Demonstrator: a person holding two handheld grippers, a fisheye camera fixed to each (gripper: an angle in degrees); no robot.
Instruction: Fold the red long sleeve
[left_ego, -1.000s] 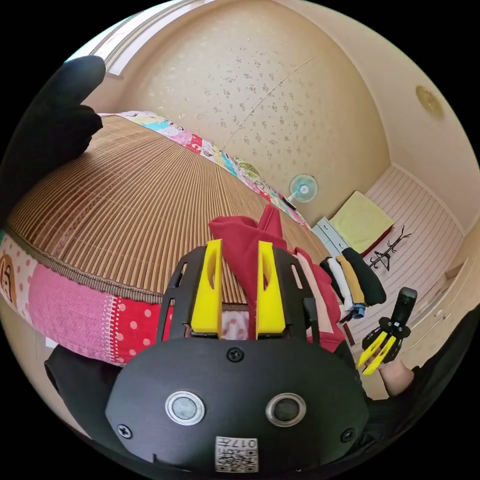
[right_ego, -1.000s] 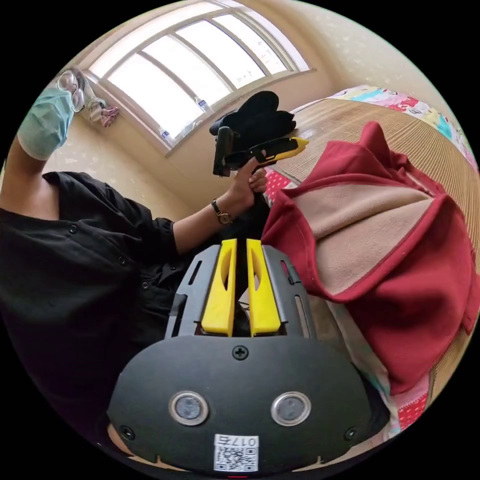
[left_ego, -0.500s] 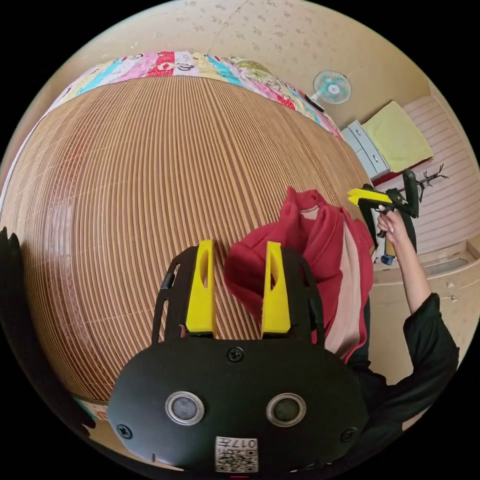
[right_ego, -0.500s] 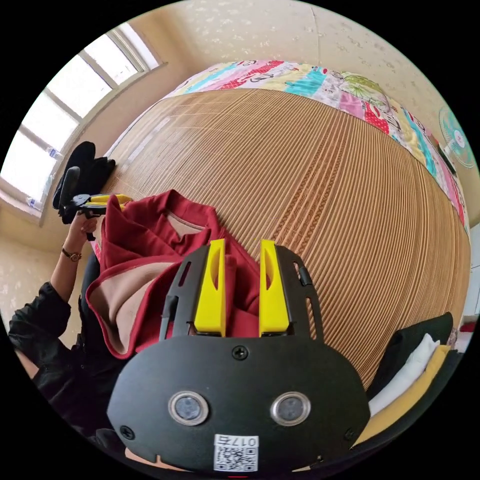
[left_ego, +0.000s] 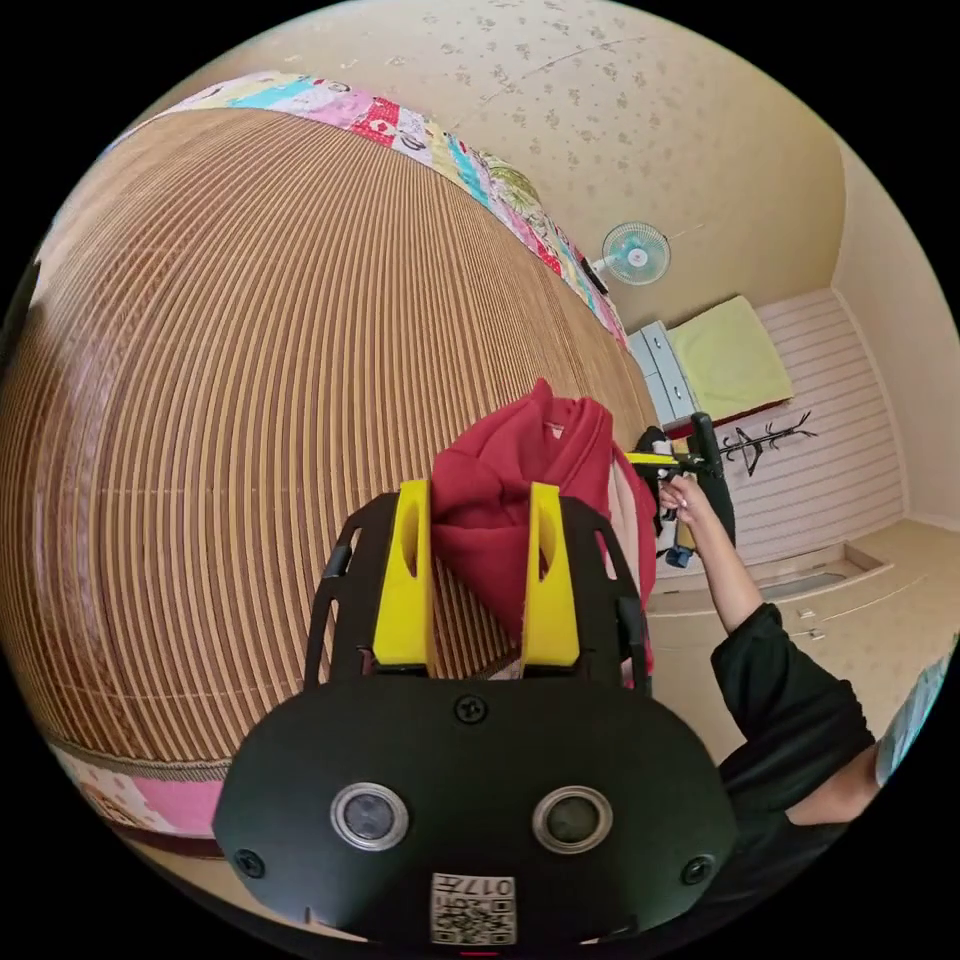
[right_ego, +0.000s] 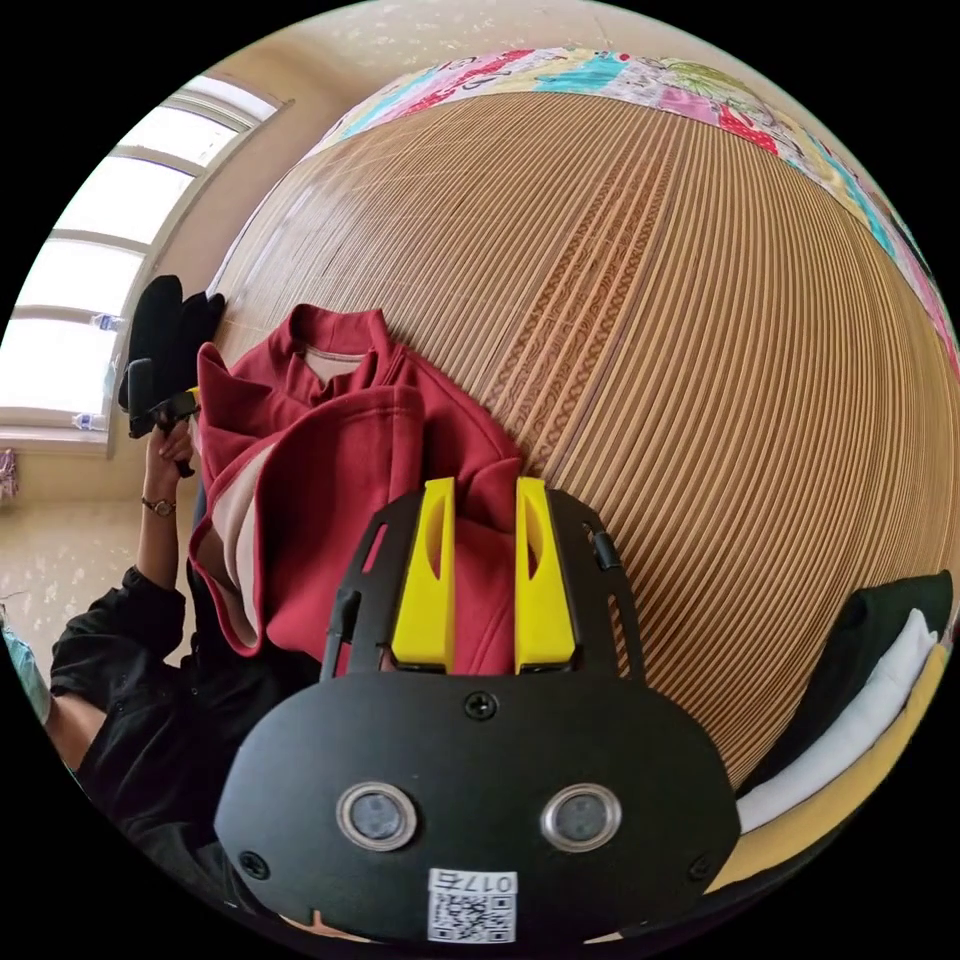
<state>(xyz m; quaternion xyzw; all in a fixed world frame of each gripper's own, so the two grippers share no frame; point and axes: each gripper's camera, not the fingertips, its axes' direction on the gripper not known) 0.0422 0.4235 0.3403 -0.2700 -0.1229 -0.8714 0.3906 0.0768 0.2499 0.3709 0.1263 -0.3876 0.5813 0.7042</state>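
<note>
Left gripper view has the left tool (left_ego: 470, 575) with its yellow jaws parted around a bunch of the red long sleeve (left_ego: 520, 480), not visibly pinching it. In the right gripper view the right tool (right_ego: 482, 575) likewise straddles red cloth, jaws apart. The garment lies crumpled on the bed's bamboo mat (right_ego: 700, 350), toward 10 o'clock there. Closing on bunched layers could drag the whole heap instead of one edge.

Bed covered by a ribbed bamboo mat (right_ego: 700, 330). Red long sleeve (right_ego: 330, 490) lies bunched at its near edge. Folded clothes stack (right_ego: 860, 700) near right.
</note>
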